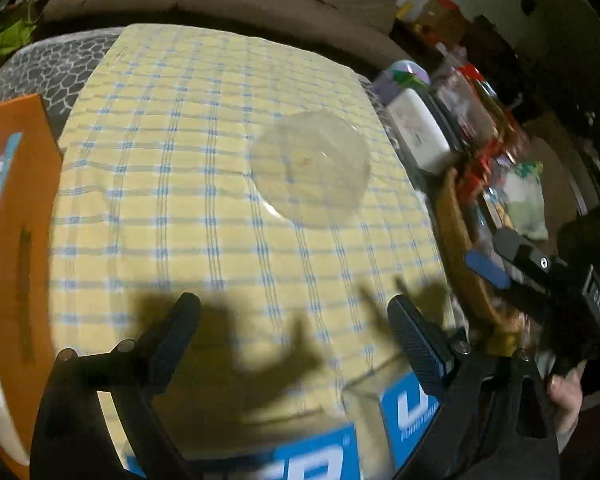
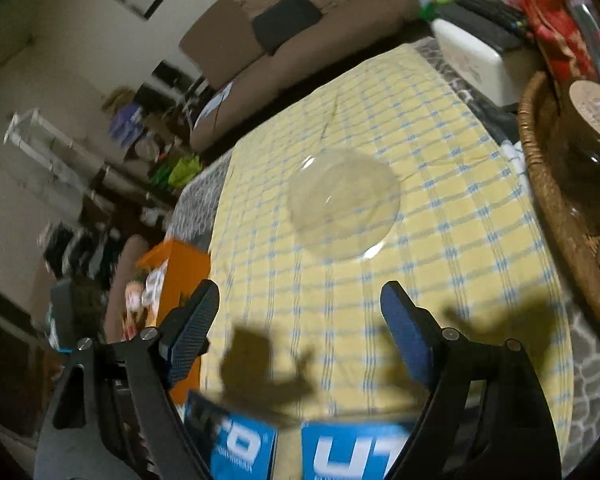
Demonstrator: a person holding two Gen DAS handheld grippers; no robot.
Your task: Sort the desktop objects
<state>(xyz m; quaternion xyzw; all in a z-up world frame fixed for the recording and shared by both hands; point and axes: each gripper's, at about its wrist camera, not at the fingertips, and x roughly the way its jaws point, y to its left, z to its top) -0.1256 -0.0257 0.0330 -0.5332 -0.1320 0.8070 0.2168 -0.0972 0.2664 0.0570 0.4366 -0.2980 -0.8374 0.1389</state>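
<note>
Here the clear round plastic bowl (image 1: 310, 170) sits alone on the yellow checked cloth (image 1: 172, 184) at twelve o'clock of the left gripper (image 1: 294, 316) and right gripper (image 2: 300, 302), both wide-jawed and empty, seemingly lining up to collect it.

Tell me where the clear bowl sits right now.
The clear bowl sits on the yellow checked cloth, right of centre in the left wrist view, between the orange box and the wicker basket, beyond both open hand-held grippers.

Dim, motion-blurred fisheye views; hard shadows on the tablecloth (image 1: 204, 168).
</note>
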